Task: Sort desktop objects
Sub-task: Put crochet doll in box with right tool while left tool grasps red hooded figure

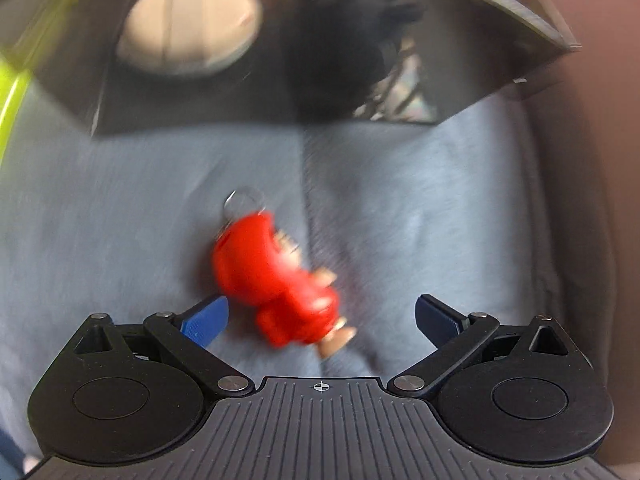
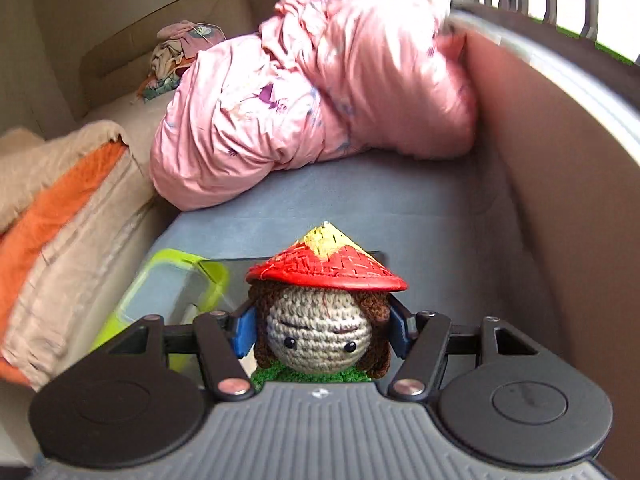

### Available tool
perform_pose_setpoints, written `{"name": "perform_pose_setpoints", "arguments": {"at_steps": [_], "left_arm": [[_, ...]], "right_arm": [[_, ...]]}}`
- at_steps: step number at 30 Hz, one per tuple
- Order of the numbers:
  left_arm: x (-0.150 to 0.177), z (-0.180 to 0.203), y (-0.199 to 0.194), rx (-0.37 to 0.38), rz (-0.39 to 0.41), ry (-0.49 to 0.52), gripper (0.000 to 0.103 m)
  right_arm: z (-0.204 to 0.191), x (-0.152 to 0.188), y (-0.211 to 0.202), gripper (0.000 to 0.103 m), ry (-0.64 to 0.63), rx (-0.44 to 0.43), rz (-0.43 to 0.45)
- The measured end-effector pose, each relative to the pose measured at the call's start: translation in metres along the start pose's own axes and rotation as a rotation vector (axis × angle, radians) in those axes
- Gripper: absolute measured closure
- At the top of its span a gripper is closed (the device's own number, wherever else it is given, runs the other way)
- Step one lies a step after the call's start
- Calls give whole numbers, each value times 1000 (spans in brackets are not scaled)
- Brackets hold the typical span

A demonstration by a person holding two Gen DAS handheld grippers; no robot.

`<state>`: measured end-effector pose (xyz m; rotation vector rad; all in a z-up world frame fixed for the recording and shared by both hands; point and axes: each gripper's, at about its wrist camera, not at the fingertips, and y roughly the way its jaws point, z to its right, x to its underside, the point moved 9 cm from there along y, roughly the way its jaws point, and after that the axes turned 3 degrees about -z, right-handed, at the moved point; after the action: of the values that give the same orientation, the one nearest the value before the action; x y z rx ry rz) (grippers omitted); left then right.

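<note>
A small red figurine keychain with a metal ring lies on the blue cloth. My left gripper hangs open right above it, blue pads wide apart on either side, touching nothing. A crocheted doll with brown hair and a red and yellow conical hat sits between the blue pads of my right gripper, which is shut on its head and holds it up above the blue surface.
A grey tray holding a round pale disc and a dark object lies beyond the keychain. A lime-rimmed clear box sits below the doll. A pink quilt and orange-beige cushions lie behind.
</note>
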<state>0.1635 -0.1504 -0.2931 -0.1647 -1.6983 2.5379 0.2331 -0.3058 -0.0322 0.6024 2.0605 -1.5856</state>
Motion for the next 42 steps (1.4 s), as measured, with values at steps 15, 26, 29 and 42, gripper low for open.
{"name": "perform_pose_setpoints", "arguments": {"at_steps": [15,26,29,42], "left_arm": [[16,-27,15,197,-47,-59,51],[36,-38,-85,273,109,58,51],[33,-32,-129,296,172,105,51],[-161,-29,-147,-89,176,205,51]], "right_arm": [[31,44,240,32,641,51,-284],[-19,37,130,23,-213,198,-131],[2,34,120,19,-293,363,-61],[34,53,122,20,-33,198,-26]]}}
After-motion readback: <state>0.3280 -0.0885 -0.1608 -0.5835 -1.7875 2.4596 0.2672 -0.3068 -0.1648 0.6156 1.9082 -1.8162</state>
